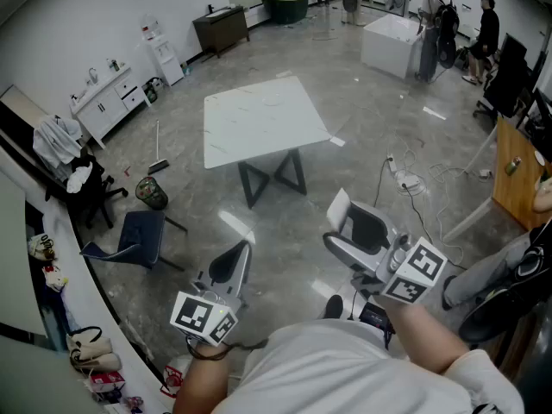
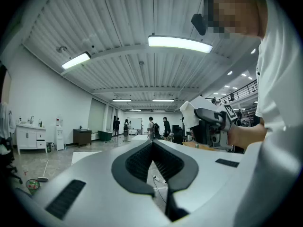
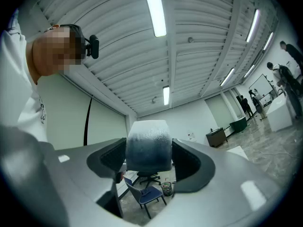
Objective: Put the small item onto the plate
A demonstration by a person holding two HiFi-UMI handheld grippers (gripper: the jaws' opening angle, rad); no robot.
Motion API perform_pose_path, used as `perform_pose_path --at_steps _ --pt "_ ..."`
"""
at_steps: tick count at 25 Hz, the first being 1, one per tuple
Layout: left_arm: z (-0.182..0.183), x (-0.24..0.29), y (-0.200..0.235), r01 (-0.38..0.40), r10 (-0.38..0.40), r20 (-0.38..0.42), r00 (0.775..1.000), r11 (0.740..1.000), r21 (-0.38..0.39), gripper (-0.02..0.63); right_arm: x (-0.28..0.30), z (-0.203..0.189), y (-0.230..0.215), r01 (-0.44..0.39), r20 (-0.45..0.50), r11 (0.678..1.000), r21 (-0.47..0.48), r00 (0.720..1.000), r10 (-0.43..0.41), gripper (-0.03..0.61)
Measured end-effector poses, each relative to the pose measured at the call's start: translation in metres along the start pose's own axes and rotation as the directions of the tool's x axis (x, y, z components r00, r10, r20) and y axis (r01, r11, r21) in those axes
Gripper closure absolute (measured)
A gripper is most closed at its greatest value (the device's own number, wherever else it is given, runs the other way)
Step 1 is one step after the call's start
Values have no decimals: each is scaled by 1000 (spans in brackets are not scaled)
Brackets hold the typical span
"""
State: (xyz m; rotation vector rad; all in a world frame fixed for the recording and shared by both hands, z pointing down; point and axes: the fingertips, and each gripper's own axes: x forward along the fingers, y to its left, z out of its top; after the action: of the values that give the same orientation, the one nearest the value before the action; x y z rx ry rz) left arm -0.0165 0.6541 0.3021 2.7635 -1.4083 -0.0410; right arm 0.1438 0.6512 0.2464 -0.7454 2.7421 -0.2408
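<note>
The small item, a pale block with a rounded top, sits between the jaws of my right gripper, and both pads press on its sides. In the head view the right gripper is held close to the body, with the white item sticking out past its tips. My left gripper is also low and near the body; in its own view its jaws meet with nothing between them. The left gripper view also shows the right gripper and the item. No plate shows in any view.
A white marble-topped table on dark legs stands ahead on the grey floor. A blue chair and a bin are at the left, with a counter along the left wall. Cables lie at the right. Several people stand at the far back.
</note>
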Motion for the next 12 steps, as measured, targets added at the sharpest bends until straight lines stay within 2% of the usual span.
perform_pose_path --at_steps 12 --pt "6 -24 25 -8 8 21 1000 1000 -18 607 15 -16 18 20 -12 1000 -6 1000 -20 285"
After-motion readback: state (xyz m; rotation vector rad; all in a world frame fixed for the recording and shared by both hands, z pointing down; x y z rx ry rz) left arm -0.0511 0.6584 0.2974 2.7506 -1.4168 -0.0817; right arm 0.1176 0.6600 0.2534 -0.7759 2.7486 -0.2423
